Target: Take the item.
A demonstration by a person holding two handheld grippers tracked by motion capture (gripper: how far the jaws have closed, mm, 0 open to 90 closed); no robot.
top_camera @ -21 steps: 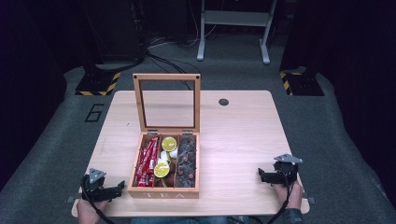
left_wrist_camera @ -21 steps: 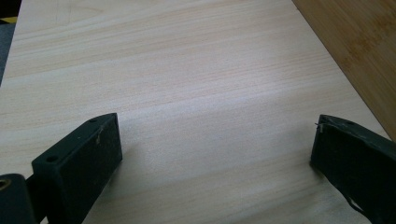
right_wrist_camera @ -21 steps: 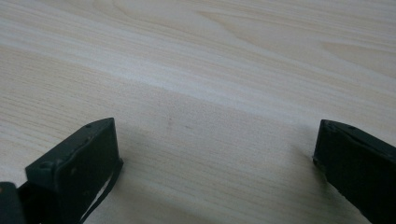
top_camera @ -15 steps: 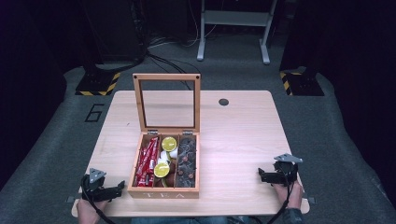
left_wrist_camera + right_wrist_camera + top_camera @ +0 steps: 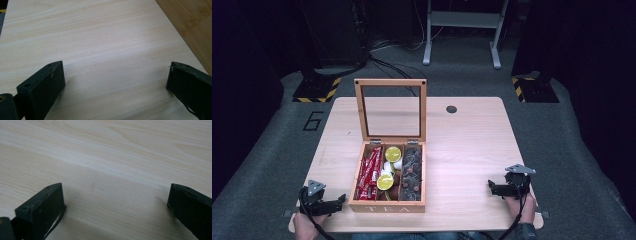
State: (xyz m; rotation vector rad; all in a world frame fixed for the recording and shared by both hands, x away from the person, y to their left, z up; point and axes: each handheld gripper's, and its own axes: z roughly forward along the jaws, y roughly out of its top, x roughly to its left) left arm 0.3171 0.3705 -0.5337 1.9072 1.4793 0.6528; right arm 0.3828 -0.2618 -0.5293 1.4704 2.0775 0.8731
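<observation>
We see a wooden tea box point(image 5: 388, 206) standing near the front edge of the desk point(image 5: 472, 145), its glass-paned lid point(image 5: 390, 111) raised upright at the back. Inside, red packets point(image 5: 369, 172) fill the left compartment, round yellow-topped pods point(image 5: 385, 182) sit in the middle one, and dark pieces point(image 5: 413, 172) lie in the right one. Our left gripper point(image 5: 338, 202) rests low on the desk just beside the box's left wall, jaws spread wide with bare wood between them; in the left gripper view that wall point(image 5: 192, 30) crosses the upper right corner. Our right gripper point(image 5: 491, 187) sits well apart from the box on the far right, also wide open and holding nothing. We judge the work barely begun or at a pause: the box stands open, nothing is gripped, and any picking, placing or closing of the lid is still ahead.
</observation>
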